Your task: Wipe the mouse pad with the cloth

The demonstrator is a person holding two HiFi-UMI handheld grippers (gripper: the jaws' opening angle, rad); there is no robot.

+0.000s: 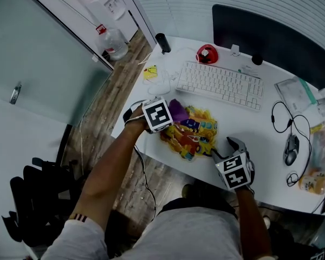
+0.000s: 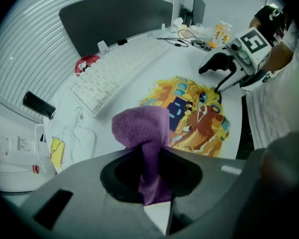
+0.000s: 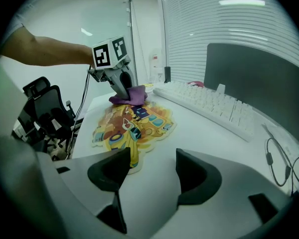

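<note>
Nearest me on the surface [image 1: 260,140], my right claw [image 3: 152,158] rests with jaws spread and nothing between them, at the mouse pad's [image 2: 199,118] near right edge. Farther left, my left claw [image 2: 149,178] pinches the purple cloth [image 2: 142,128] against the pad; a white keyboard [image 1: 219,84] lies beyond.
</note>
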